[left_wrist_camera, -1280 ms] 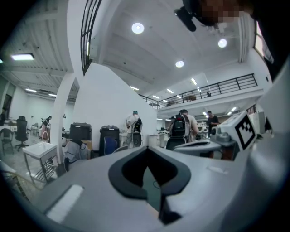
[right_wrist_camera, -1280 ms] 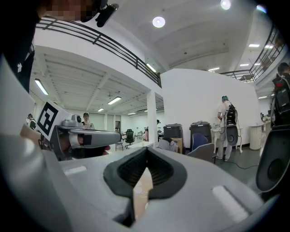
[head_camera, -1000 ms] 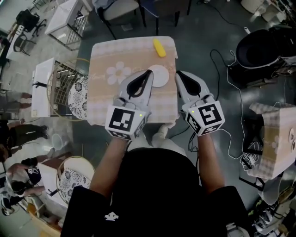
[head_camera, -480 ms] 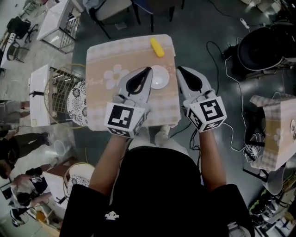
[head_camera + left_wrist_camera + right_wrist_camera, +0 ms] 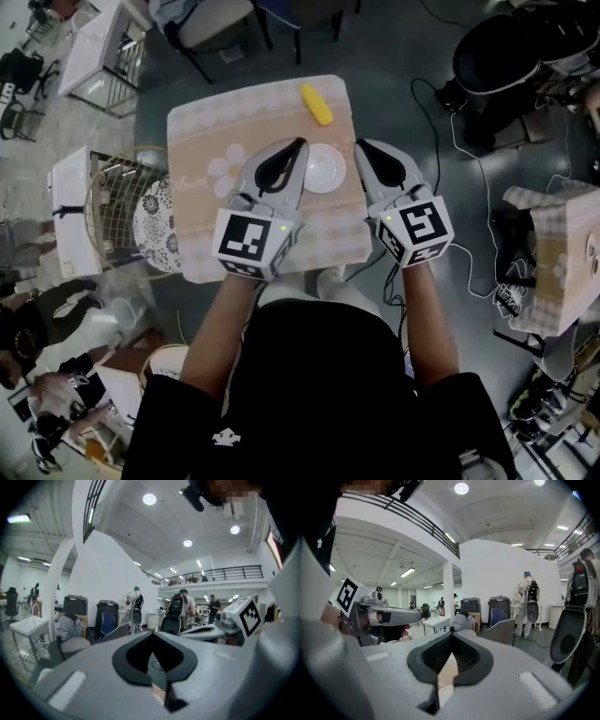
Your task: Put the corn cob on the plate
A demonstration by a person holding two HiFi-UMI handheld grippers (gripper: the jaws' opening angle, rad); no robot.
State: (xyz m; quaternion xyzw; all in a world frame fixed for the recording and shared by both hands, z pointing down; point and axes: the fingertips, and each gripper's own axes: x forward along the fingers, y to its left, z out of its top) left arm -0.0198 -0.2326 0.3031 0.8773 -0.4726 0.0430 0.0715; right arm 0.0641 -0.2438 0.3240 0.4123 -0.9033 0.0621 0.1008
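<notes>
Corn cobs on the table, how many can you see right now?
1. The corn cob lies near the far edge of the table, beyond the plate, not on it. The left gripper covers part of the tabletop, so another could be hidden.

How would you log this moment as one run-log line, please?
stage: pre-grasp | corn cob: beyond plate, untouched | plate: empty | left claw: shut, empty | right claw: shut, empty

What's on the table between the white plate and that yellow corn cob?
Nothing. In the head view, only a bare strip of tablecloth separates the plate from the corn cob lying beyond it.
</notes>
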